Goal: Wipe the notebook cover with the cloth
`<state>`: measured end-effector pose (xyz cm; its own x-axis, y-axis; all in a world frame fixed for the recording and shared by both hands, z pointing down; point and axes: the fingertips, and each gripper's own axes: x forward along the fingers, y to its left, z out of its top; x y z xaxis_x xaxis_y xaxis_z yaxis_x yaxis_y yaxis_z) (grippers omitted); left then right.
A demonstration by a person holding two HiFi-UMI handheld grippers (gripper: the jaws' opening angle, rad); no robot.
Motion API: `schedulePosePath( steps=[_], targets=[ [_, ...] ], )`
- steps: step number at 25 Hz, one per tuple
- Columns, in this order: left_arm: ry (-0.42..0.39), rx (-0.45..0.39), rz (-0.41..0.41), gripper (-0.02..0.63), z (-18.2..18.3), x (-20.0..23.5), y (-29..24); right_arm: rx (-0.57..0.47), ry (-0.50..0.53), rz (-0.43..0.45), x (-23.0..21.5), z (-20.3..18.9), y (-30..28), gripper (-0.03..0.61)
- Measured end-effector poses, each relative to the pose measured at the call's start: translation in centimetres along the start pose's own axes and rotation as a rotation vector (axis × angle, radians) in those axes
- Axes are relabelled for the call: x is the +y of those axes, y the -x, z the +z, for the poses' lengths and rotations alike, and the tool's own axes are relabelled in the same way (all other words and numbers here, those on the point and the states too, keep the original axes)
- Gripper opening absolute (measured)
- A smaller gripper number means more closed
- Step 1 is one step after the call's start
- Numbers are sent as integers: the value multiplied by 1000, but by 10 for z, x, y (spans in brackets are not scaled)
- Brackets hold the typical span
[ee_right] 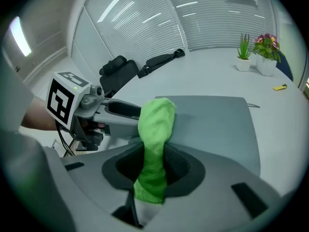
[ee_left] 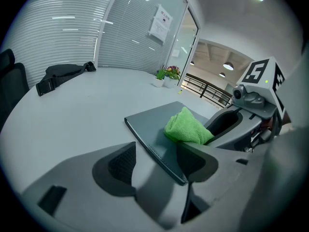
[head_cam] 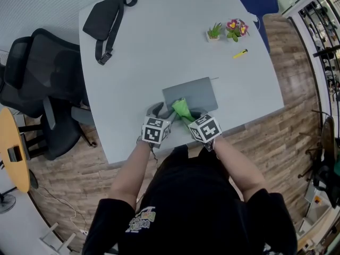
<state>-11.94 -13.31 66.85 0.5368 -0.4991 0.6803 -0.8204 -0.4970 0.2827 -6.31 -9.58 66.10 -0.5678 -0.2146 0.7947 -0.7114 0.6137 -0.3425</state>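
Two grippers at work, both at the near edge of the notebook (head_cam: 194, 92), a grey closed one lying flat on the table (head_cam: 159, 47), with the long axis going left to right and a little turned. Far beyond the left end of the notebook, a black bag (head_cam: 106, 20), well apart and of no concern here. At the near left corner of the notebook, the left gripper (ee_left: 157, 168): jaws wide apart, holding nothing, with that corner reaching into the gap between them; impossible to tell whether pressing on the cover or only hovering just over it. Just to the right, on the near edge of the notebook, the green cloth (ee_right: 154, 129), bunched into a roll, with the free end resting on the cover. Behind the cloth, the right gripper (ee_right: 153, 170): jaws closed tight on the lower end of the roll, pointing across the short side of the notebook. Far beyond the right end of the notebook, two small potted plants (head_cam: 228, 31) and a small yellow object (head_cam: 240, 53), well apart. For the coming stroke, probably this: most of the bare cover ahead and to the right of the cloth, so likely a sweep along the long axis toward the right end, done by the right gripper. Left gripper nearest to the left corner, so well placed to pin the notebook against sliding.
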Motion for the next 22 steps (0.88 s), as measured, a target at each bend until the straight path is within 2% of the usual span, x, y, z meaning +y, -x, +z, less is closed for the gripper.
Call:
schedulePosePath(
  steps=[10, 22],
  targets=[
    [1, 2, -3, 258, 0, 0, 1, 0, -96, 25, -21, -6, 13, 110],
    [1, 4, -6, 258, 0, 0, 1, -50, -350, 73, -60, -16, 35, 109]
  ],
)
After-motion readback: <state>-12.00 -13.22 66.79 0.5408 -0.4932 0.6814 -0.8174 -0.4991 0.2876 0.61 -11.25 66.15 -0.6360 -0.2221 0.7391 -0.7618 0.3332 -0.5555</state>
